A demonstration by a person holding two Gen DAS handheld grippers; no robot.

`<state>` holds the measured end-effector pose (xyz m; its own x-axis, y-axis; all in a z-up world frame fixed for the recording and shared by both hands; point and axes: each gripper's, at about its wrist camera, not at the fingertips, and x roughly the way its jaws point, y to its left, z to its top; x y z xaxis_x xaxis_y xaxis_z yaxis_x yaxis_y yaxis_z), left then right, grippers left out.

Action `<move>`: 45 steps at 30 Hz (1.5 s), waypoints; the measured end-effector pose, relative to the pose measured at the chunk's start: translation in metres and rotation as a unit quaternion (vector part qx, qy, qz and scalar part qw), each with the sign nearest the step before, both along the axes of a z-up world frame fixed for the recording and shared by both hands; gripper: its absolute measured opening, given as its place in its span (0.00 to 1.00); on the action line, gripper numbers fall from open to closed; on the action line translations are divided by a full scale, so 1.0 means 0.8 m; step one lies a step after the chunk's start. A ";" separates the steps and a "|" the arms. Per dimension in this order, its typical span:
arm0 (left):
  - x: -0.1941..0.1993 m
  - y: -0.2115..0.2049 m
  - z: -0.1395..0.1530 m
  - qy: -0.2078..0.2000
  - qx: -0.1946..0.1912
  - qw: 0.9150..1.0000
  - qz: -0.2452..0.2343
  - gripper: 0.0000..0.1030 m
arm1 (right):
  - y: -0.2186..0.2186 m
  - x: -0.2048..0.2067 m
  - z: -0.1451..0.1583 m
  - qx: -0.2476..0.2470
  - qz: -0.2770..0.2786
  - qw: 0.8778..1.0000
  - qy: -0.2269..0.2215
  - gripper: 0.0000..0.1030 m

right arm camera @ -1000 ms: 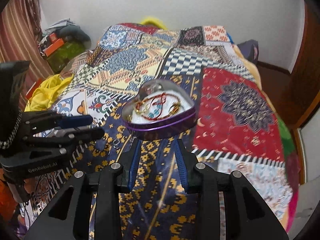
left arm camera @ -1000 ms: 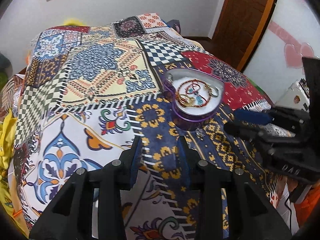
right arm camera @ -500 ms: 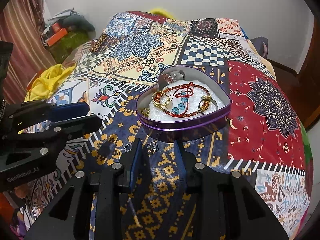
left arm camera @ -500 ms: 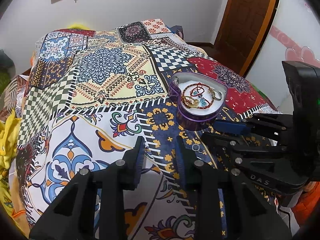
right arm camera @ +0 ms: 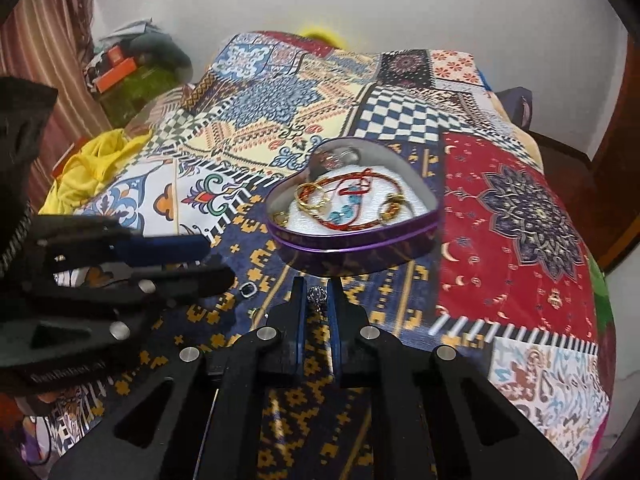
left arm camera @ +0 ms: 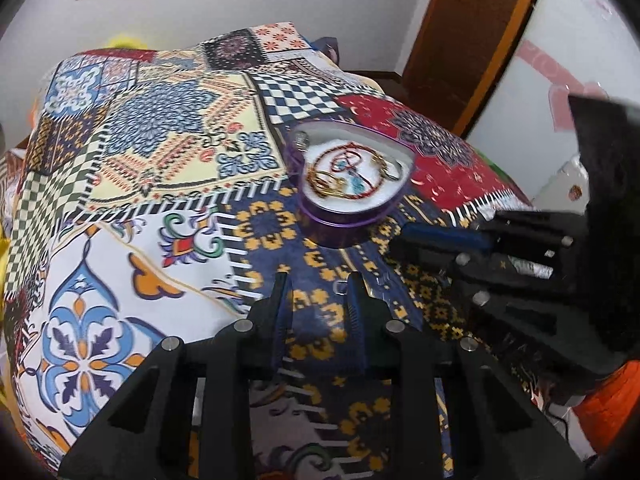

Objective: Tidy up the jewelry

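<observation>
A purple heart-shaped tin [right arm camera: 360, 240] sits on the patterned bedspread and holds a red bracelet [right arm camera: 352, 196], gold rings and blue beads on white padding. It also shows in the left wrist view [left arm camera: 344, 224]. My right gripper [right arm camera: 316, 294] is low in front of the tin, its jaws narrowed around a small silver ring [right arm camera: 317, 293] on the cloth. Another small silver ring [right arm camera: 249, 290] lies to its left. My left gripper [left arm camera: 316, 292] is open and empty, hovering just before the tin; it shows at the left in the right wrist view [right arm camera: 208, 260].
The patchwork bedspread [right arm camera: 500, 216] covers the whole bed. A yellow cloth [right arm camera: 92, 168] and clutter lie off its left side. A wooden door [left arm camera: 468, 32] stands at the far right, and the bed edge drops off near a white cabinet [left arm camera: 560, 184].
My right gripper has dropped toward the cloth and narrowed its jaws around the silver ring. My left gripper has shifted right, closer to the tin.
</observation>
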<state>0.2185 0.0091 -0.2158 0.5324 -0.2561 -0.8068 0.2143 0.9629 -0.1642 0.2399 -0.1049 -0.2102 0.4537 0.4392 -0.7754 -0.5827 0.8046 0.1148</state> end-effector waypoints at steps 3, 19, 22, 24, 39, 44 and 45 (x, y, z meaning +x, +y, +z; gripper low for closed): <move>0.002 -0.010 -0.004 0.004 0.008 1.000 -0.006 0.25 | -0.010 -0.001 0.006 0.005 -0.008 1.000 -0.008 0.09; 0.006 -0.011 0.021 -0.023 0.010 1.000 0.002 0.08 | -0.038 0.005 0.037 0.035 -0.037 0.998 -0.035 0.09; 0.007 -0.011 0.039 -0.043 0.009 0.999 0.002 0.08 | -0.040 0.007 0.051 0.044 -0.039 0.997 -0.047 0.09; 0.009 -0.011 0.049 -0.054 0.012 0.998 0.005 0.08 | -0.040 0.010 0.059 0.049 -0.040 0.996 -0.054 0.09; 0.035 -0.016 0.080 -0.095 0.009 0.995 0.010 0.08 | -0.031 0.030 0.102 0.085 -0.041 0.991 -0.092 0.09; 0.045 -0.018 0.066 -0.084 0.007 0.996 0.009 0.08 | -0.020 0.043 0.088 0.083 -0.031 0.993 -0.071 0.09; 0.048 -0.018 0.062 -0.080 0.006 0.997 0.009 0.08 | -0.018 0.045 0.084 0.081 -0.029 0.994 -0.065 0.09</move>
<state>0.2570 -0.0052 -0.1658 0.6585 -0.2362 -0.7145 0.2198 0.9684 -0.1175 0.2763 -0.1193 -0.1432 0.5739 0.5244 -0.6290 -0.5549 0.8139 0.1721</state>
